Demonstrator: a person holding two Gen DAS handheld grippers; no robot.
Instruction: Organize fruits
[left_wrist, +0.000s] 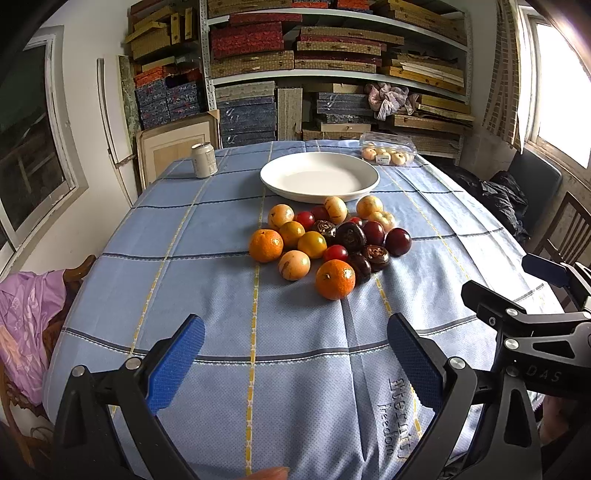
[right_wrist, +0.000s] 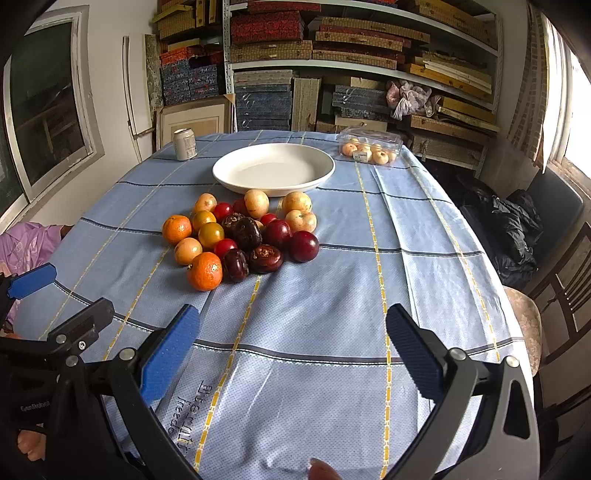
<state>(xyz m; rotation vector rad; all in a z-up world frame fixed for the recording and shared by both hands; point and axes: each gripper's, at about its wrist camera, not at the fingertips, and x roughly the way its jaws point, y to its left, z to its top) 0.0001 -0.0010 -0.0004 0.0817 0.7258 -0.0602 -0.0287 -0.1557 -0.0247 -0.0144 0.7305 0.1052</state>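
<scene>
The fruits (left_wrist: 325, 243) lie in one tight heap near the middle of the tabletop (left_wrist: 221, 314), just in front of the white plate (left_wrist: 319, 177), and one pale fruit touches the plate's near rim. The plate holds nothing. Both tools hover above the near edge: the left tool (left_wrist: 295, 354) and the right tool (right_wrist: 291, 349) each have the blue pads spread wide apart and hold nothing. Between them and the heap the blue checked cloth is bare, and so is the cloth along the right edge. A drink can (left_wrist: 204, 159) stands at the far left corner, and a clear box of small pale fruits (left_wrist: 388, 149) is at the far right corner. Near the front edge the cloth carries embroidered writing; the word "freedom" (right_wrist: 181, 415) can be read. The can's label is too small to read.
</scene>
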